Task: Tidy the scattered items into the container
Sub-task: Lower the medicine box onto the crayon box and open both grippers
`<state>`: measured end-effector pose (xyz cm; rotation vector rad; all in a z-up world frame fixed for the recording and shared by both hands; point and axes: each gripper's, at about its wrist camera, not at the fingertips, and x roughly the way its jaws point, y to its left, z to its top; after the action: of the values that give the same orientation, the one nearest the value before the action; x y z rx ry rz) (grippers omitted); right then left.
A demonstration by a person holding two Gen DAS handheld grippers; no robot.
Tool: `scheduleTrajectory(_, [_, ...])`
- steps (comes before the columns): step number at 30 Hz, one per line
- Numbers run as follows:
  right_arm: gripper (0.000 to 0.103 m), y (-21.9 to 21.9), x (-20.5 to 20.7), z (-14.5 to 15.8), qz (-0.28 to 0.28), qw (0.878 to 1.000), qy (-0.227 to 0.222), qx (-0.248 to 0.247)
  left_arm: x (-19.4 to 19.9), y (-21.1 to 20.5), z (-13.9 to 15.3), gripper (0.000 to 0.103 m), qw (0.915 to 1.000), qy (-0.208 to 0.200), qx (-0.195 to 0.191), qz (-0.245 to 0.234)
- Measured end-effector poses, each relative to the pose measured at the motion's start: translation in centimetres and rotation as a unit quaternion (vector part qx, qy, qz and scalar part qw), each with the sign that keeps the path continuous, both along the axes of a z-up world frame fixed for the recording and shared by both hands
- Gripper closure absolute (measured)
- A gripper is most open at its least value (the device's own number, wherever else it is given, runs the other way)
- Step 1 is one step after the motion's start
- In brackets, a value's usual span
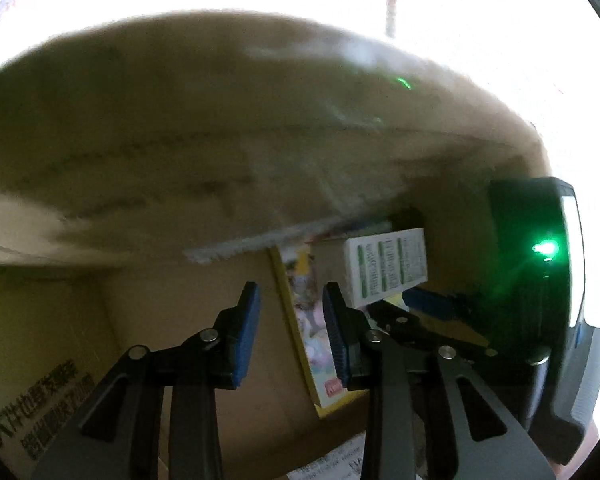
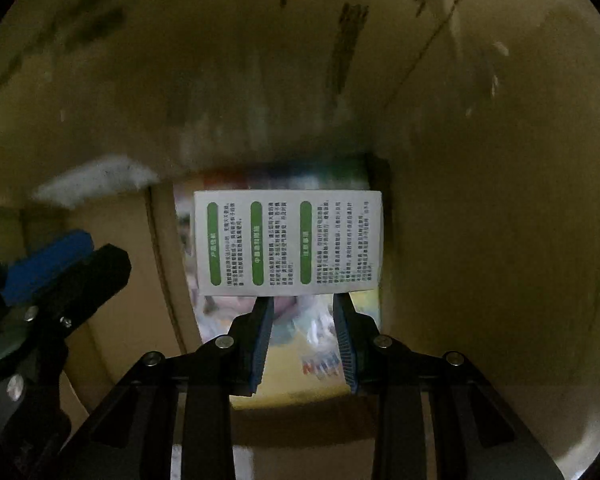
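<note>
Both grippers are down inside a brown cardboard box (image 2: pixel 480 200). A white carton with green bars and small print (image 2: pixel 288 242) sits just past my right gripper (image 2: pixel 303 300). The right fingers are spread and the carton's near edge lies at their tips; I cannot see them pressing it. The carton also shows in the left wrist view (image 1: pixel 386 268). Under it lies a flat colourful picture box with a yellow edge (image 1: pixel 308 332), also in the right wrist view (image 2: pixel 300 332). My left gripper (image 1: pixel 290 292) is open and empty, to the left of the carton.
The cardboard box wall (image 1: pixel 180 140) rises close on all sides. A white tape patch (image 2: pixel 96 182) is on the wall. Printed black characters (image 1: pixel 32 416) mark a flap at lower left. The right gripper body with a green light (image 1: pixel 548 248) is close at the right.
</note>
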<state>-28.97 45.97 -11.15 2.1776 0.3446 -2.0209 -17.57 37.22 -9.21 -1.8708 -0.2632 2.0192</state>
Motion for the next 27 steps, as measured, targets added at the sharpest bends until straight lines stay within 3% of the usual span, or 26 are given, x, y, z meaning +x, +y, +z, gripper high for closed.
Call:
scheduleTrajectory(7, [0.076, -0.5, 0.5, 0.9, 0.020, 0.999, 0.016, 0.020, 0.2, 0.8, -0.3, 0.067, 0.9998, 0.011, 0.011, -0.009])
scheduleTrajectory(15, [0.075, 0.9, 3.5, 7.9, 0.010, 0.996, 0.082, 0.028, 1.3, 2.8, -1.1, 0.065, 0.9991, 0.014, 0.019, -0.035])
scheduleTrajectory(17, [0.074, 0.6, 4.8, 9.3, 0.020, 0.992, 0.110, 0.066, 1.6, 3.0, -0.6, 0.059, 0.9980, 0.036, 0.022, -0.047])
scheduleTrajectory(19, [0.060, 0.1, 6.0, 10.4, 0.034, 0.987, 0.127, 0.090, 1.8, 2.7, -0.1, 0.049, 0.9974, 0.046, 0.030, -0.048])
scheduleTrajectory(21, [0.053, -0.4, 7.4, 12.1, 0.038, 0.985, 0.149, 0.073, 2.2, 2.3, 0.4, 0.045, 0.9961, 0.052, 0.053, -0.048])
scheduleTrajectory(24, [0.052, -1.2, 10.8, 14.2, 0.019, 0.981, 0.185, 0.057, -0.6, 2.8, 1.9, 0.040, 0.9895, 0.106, 0.051, -0.083])
scheduleTrajectory(26, [0.050, -2.3, 10.6, 15.4, 0.015, 0.975, 0.215, 0.049, 3.9, 0.0, 3.8, 0.037, 0.9788, 0.158, 0.047, -0.121])
scheduleTrajectory(27, [0.048, -3.3, 11.3, 15.6, 0.013, 0.972, 0.229, 0.045, 3.6, -0.1, 3.9, 0.037, 0.9769, 0.164, 0.057, -0.126])
